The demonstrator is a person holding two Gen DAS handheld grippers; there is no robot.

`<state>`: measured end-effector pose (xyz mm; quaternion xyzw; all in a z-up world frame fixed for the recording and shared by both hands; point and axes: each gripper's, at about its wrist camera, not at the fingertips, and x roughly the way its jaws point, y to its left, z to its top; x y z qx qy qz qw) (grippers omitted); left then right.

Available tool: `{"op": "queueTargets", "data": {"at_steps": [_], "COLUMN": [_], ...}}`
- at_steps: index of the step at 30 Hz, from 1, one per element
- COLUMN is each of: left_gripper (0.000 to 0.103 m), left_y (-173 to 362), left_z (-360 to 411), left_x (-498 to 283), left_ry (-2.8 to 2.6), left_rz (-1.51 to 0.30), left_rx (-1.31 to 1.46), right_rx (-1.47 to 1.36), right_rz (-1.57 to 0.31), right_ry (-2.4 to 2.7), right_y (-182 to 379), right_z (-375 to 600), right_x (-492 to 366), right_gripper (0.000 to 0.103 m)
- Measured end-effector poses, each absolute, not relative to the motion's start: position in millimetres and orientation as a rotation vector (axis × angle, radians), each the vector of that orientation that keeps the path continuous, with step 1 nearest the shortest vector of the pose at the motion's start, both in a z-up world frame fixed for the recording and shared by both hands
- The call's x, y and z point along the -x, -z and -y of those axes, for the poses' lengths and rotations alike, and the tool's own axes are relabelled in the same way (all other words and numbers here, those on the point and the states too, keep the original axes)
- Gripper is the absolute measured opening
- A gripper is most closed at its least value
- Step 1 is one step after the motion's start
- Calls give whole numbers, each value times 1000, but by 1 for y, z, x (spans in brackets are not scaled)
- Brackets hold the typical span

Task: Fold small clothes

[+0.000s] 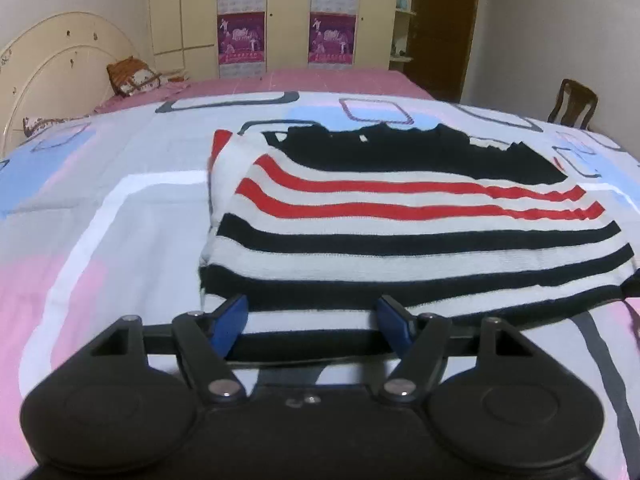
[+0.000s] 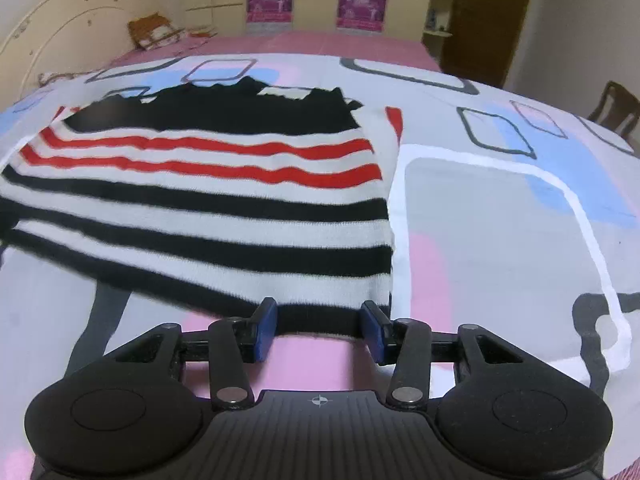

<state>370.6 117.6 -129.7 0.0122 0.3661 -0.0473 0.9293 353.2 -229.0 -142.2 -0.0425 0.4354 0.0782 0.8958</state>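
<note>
My left gripper (image 1: pixel 312 316) hangs at the near left corner of the striped sweater (image 1: pixel 400 216), jaws apart with nothing pinched — the black hem runs just between the blue pads (image 1: pixel 232 320). The sweater lies flat on the patterned quilt (image 1: pixel 120 220), sleeves folded in. Only this view shows the folded left edge and the orange pillow (image 1: pixel 134 76) sharply. My right gripper (image 2: pixel 320 320) sits at the near right corner, jaws narrower but still apart, hem between its pads (image 2: pixel 266 324), not clamped. The right view alone shows the sweater's right edge, and more bare quilt beyond it — plus a wooden chair (image 2: pixel 614 108).
</note>
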Motion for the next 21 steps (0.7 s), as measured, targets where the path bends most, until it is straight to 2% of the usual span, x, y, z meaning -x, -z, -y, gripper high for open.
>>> {"op": "queueTargets", "data": {"at_steps": [2,3,5,8,9,11,13,21], "left_gripper": [67,67,67,65,68,67,68,65], "left_y": [125,125,131,125,122,129,133,127], "left_z": [-113,-113,-114,-116,-118,-120,-118,-116], "left_x": [-369,-370,-374,-370,-366,-369,-370,-367], "left_ry": [89,87,75,69,71,65,65,43], "left_rz": [-727,-726,-755,-732,-717,-755,-757,-757], "left_rx": [-34,-30,-35,-19,-11,-22,-44,-29], "right_rx": [82,56,51,80,79,50,51,93], "right_rz": [-873,-844,-886,-897,-895,-838,-896,-890], "right_ry": [-154,-144,-126,-138,-135,-119,-114,-116], "right_y": [132,127,134,138,134,126,137,137], "right_z": [227,228,228,230,229,235,235,230], "right_x": [-353,-352,-353,-353,-353,-346,-350,-348], "right_gripper": [43,35,29,29,29,29,29,29]}}
